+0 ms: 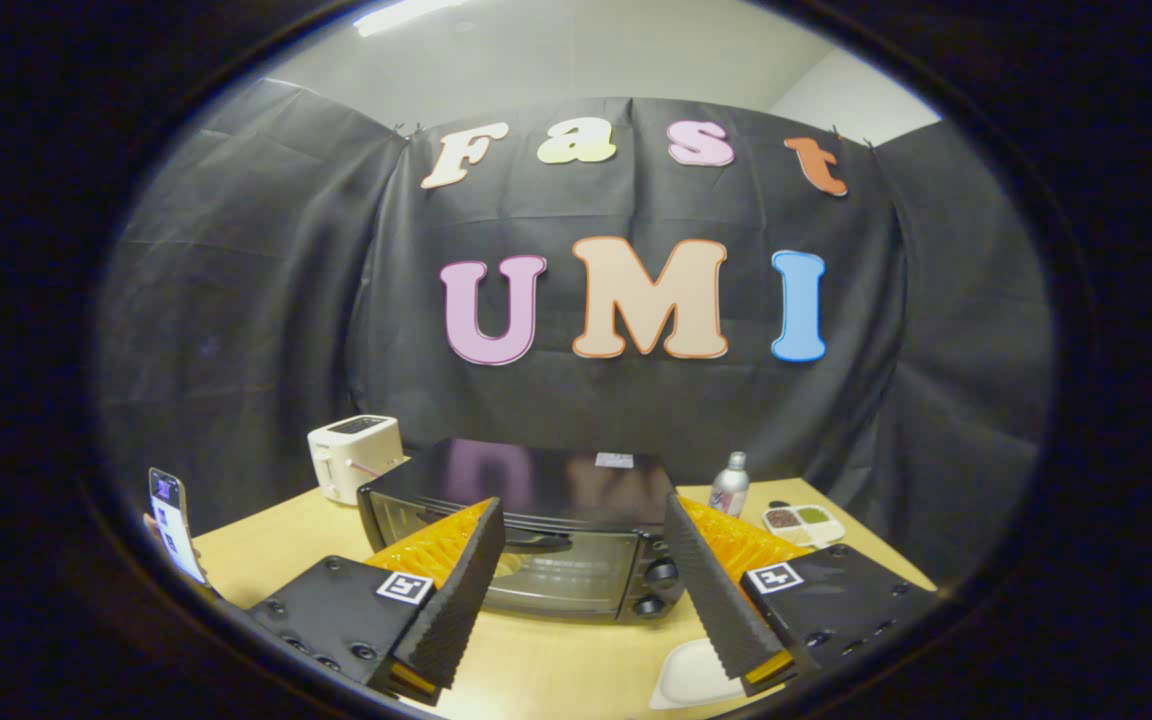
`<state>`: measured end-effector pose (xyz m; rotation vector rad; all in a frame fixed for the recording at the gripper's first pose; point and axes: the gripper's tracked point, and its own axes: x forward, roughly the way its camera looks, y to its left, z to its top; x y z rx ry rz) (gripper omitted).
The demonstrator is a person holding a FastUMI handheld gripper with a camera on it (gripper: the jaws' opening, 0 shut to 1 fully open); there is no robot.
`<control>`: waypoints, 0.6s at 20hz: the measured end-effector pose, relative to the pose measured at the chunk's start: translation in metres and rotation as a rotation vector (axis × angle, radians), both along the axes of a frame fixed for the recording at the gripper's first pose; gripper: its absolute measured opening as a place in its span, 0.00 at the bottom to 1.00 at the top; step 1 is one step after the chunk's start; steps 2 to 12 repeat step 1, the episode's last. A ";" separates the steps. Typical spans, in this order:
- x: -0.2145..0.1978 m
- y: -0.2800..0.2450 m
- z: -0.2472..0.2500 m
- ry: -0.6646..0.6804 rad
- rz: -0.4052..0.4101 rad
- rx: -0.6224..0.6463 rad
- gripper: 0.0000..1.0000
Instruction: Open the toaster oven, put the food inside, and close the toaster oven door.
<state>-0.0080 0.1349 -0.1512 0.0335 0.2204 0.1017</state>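
Note:
A black toaster oven (pixel 546 520) stands on the wooden table (pixel 556 670), straight ahead of my fingers. Its glass door (pixel 561 580) is shut, with the handle (pixel 536 541) running along the door's top. Two knobs (pixel 658 588) sit on its right side. My gripper (pixel 586 560) is open, raised above the table, its fingers spread to either side of the door with nothing between them. A white plate (pixel 691 675) lies on the table beneath my right finger, partly hidden by it; I cannot make out food on it.
A white pop-up toaster (pixel 354 455) stands behind the oven to the left. To the oven's right are a small bottle (pixel 729 485) and a white dish (pixel 804 522) with two dark fillings. At the far left a hand holds up a phone (pixel 174 525).

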 end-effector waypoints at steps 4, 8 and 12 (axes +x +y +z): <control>-0.003 -0.002 0.004 0.001 0.004 0.013 0.98; -0.003 -0.002 0.004 0.001 0.004 0.013 0.98; -0.003 -0.002 0.004 0.001 0.004 0.013 0.98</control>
